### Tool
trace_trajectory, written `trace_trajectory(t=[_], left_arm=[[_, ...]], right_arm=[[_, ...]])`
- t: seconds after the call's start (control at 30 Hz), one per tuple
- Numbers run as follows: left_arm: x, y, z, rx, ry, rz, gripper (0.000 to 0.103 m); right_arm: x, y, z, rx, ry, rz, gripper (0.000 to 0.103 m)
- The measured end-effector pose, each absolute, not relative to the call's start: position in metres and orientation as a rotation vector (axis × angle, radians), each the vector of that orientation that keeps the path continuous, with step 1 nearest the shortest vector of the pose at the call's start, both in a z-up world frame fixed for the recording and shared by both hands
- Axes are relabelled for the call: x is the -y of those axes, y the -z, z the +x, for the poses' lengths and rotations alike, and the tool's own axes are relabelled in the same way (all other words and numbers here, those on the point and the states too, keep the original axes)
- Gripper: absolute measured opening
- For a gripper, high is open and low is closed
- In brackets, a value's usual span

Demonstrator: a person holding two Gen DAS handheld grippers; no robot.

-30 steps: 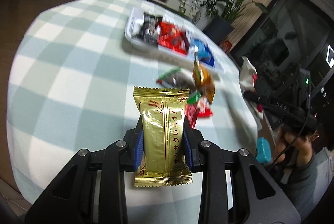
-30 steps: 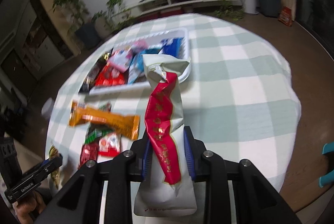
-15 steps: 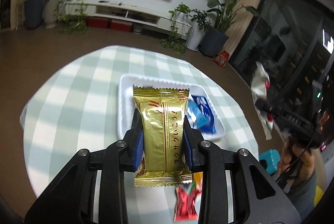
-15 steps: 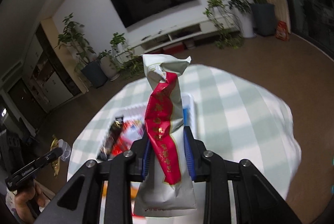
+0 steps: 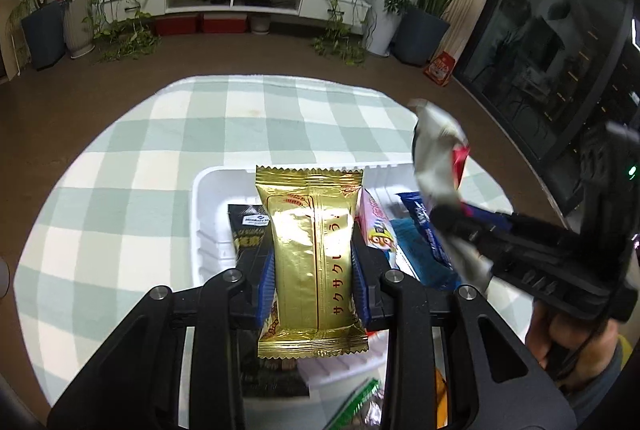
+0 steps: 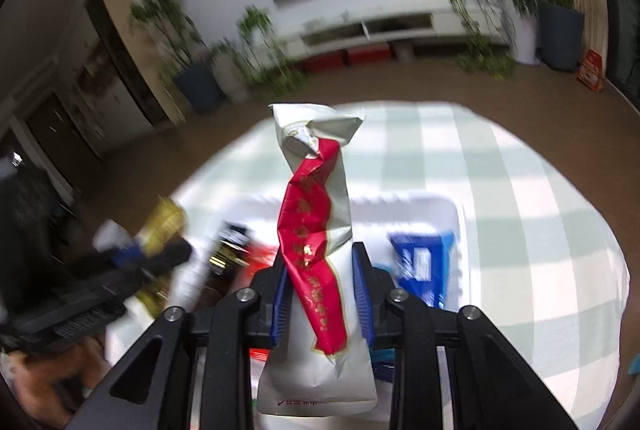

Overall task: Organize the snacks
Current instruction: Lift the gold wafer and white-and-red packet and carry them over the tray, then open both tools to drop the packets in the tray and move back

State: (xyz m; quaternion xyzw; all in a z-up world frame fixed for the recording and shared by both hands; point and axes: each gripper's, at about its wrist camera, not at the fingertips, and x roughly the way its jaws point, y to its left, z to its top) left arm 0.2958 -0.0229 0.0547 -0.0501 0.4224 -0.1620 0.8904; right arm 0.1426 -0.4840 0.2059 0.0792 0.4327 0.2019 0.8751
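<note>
My left gripper (image 5: 313,272) is shut on a gold snack packet (image 5: 310,254) and holds it above the white tray (image 5: 208,189). My right gripper (image 6: 320,294) is shut on a white packet with a red ribbon stripe (image 6: 316,242), also above the tray (image 6: 452,205). The tray holds a black packet (image 5: 246,226), a pink packet (image 5: 376,226) and a blue packet (image 5: 420,242). The right gripper and its white packet (image 5: 436,165) show at the right of the left wrist view. The left gripper (image 6: 120,270) shows blurred at the left of the right wrist view.
The tray sits on a round table with a green and white checked cloth (image 5: 120,189). Loose snacks, a green one (image 5: 356,402) and an orange one (image 5: 440,398), lie on the cloth near the tray's front edge. Potted plants (image 5: 120,9) and a TV bench stand beyond the table.
Both grippers have moved forward over the tray, each still holding its packet. The tray now lies directly under the fingers and the loose snacks have slid below and behind.
</note>
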Motion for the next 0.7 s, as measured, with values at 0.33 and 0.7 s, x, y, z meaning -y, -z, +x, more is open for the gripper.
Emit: trace_trajectory(t=[0.33, 0.7], left_arm=[[0.039, -0.005, 0.320, -0.945, 0.299, -0.060, 0.029], [0.038, 0.008, 0.323, -0.953, 0.284, -0.051, 0.031]], right_arm=[[0.476, -0.176, 0.149, -0.970, -0.359, 0.073, 0.031], [0.475, -0.155, 0.155, -1.020, -0.329, 0.049, 0.031]])
